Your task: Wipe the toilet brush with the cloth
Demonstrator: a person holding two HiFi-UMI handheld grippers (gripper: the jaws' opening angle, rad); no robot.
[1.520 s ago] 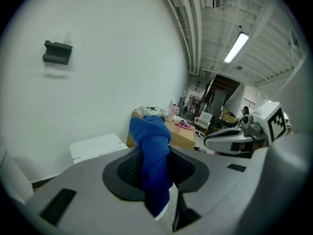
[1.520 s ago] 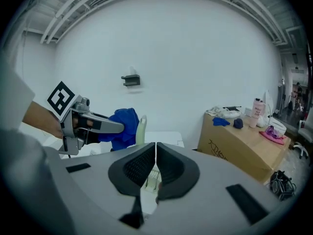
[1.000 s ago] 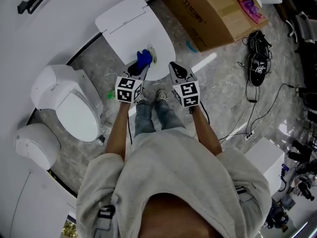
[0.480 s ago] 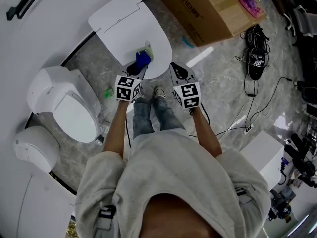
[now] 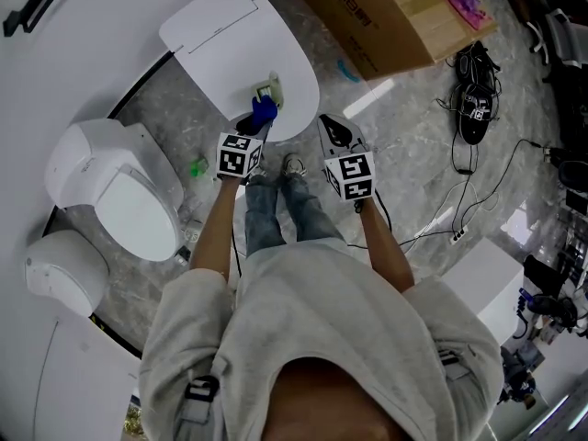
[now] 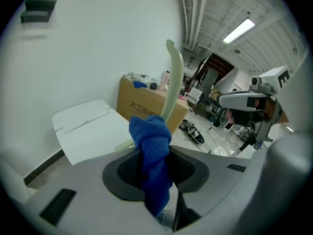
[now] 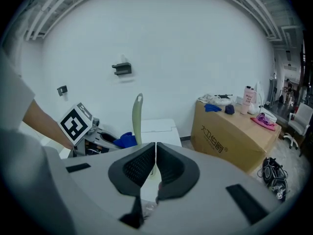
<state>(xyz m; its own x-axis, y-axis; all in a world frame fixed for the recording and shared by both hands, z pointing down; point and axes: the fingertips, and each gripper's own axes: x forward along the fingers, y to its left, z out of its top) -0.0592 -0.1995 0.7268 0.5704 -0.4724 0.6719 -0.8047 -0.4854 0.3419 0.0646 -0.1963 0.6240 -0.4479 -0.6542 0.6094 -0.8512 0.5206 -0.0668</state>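
- The white toilet (image 5: 220,44) stands far and a little left of the person, lid shut. It carries the brush near its near edge.
- The toilet brush (image 5: 268,90) stands upright there, and its pale green handle (image 6: 173,77) rises straight up. It looks like light, stiff plastic, smooth and probably a bit slippery. I would hold it low on the handle to steady it and leave the upper part free for wiping.
- The left claw (image 6: 155,168) is clamped tight on the cloth — the jaws are only as far apart as the bunched fabric between them. It sits just near of the brush.
- The right claw (image 7: 155,160) is off to the right of the brush with its jaws pressed almost together. Nothing is between them, and the handle stands beyond them, apart.
- The blue cloth (image 6: 154,151) is soft and limp, with a wad poking out past the jaws. The wad sits right against the lower handle, but I cannot tell whether it actually touches.
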